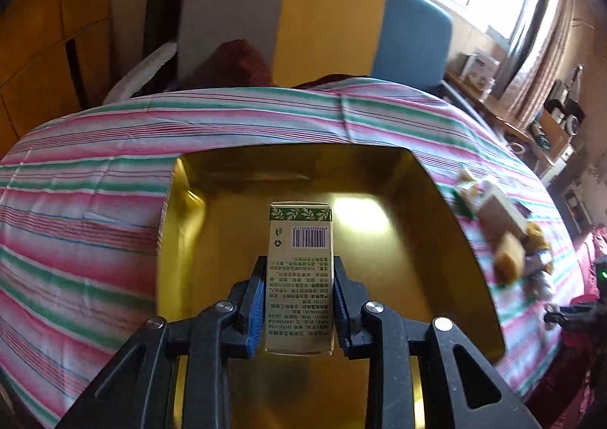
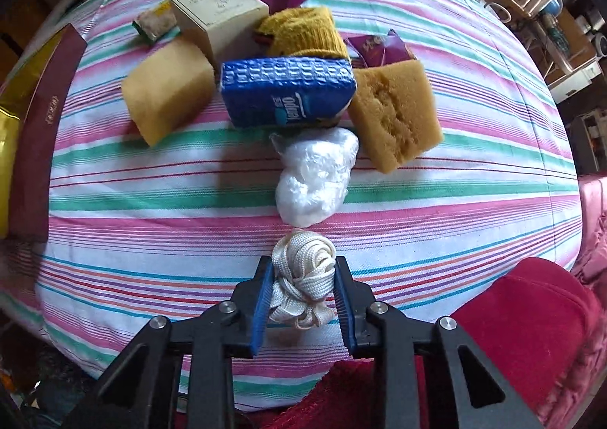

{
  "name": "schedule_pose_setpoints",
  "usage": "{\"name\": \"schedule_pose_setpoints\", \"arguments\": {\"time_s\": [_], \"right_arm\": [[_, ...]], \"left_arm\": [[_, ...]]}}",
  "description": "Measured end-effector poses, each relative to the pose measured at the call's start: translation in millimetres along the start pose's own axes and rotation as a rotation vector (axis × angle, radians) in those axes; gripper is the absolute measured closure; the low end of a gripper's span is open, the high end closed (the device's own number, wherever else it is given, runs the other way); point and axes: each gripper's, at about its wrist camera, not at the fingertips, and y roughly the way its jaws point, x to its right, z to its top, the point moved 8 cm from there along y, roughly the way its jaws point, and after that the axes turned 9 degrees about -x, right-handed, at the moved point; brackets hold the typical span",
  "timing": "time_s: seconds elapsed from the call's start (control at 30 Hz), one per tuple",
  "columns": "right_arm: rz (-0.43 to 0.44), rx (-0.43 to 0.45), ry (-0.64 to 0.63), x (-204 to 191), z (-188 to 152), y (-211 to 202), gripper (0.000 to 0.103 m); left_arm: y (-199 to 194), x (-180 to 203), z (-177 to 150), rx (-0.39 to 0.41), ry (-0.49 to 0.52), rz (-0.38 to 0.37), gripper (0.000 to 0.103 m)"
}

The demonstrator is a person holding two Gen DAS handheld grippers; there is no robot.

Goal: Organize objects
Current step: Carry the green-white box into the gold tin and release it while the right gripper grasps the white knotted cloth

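My left gripper (image 1: 299, 269) is shut on a slim cream carton (image 1: 300, 277) with a green leaf band and a barcode, held over the gold inside of an open box (image 1: 436, 262) on the striped cloth. My right gripper (image 2: 303, 269) points down at the bed and is shut on a bundle of cream woven cord (image 2: 303, 277). Just beyond the cord lies a crumpled white plastic bag (image 2: 316, 178). Behind it sits a pile: a blue tissue pack (image 2: 288, 95), two tan sponges (image 2: 169, 87) (image 2: 396, 110), a mustard knitted item (image 2: 303, 30) and a cream box (image 2: 216, 11).
A striped sheet (image 2: 151, 201) covers the bed. The gold box's maroon rim (image 2: 53, 95) shows at the left in the right wrist view. Purple foil packets (image 2: 375, 47) and a small green packet (image 2: 155, 22) lie in the pile. Red fabric (image 2: 531, 334) sits at the near right edge.
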Motion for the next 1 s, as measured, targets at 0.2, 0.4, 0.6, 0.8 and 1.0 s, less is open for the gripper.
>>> {"name": "schedule_pose_setpoints", "arguments": {"time_s": [0.2, 0.4, 0.6, 0.8, 1.0], "right_arm": [[0.017, 0.021, -0.003, -8.6, 10.7, -9.4, 0.072], [0.039, 0.034, 0.008, -2.3, 8.2, -14.8, 0.072], [0.052, 0.05, 0.017, -2.9, 9.4, -14.6, 0.072], [0.063, 0.095, 0.044, 7.7, 9.1, -18.5, 0.072], [0.064, 0.176, 0.065, 3.4, 4.9, -39.4, 0.072]], "left_arm": [[41.7, -32.3, 37.4, -0.051, -0.05, 0.071, 0.071], [67.7, -48.6, 50.2, -0.086, -0.096, 0.126, 0.059], [32.1, -45.2, 32.4, 0.007, -0.103, 0.143, 0.059], [-10.2, -39.8, -8.7, 0.066, -0.14, 0.088, 0.059], [-28.3, -36.0, -49.4, 0.07, -0.168, 0.058, 0.059]]}}
